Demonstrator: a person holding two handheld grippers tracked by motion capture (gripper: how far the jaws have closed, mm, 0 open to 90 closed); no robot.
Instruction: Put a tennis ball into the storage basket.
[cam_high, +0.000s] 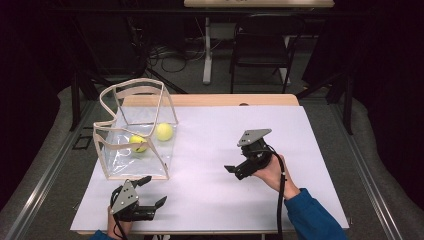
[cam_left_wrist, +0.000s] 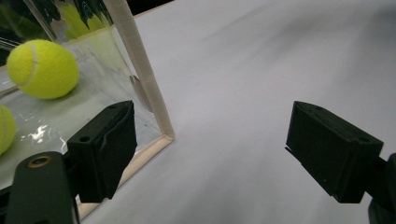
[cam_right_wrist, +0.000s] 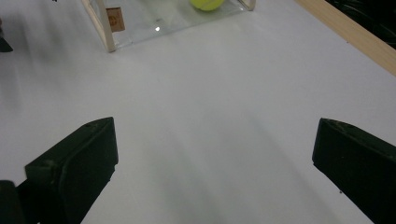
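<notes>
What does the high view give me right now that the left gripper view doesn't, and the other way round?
High view: the whole clear plastic bag with beige trim, the left gripper and right gripper, both with jaws open and apart from the bag, a blue sleeve, and a black chair beyond the table.
Left gripper view: a close look at the bag's bottom corner, just beside one jaw, and the seam on one yellow tennis ball.
Both: the bag, that ball and a second yellow tennis ball in it, and the white table.
</notes>
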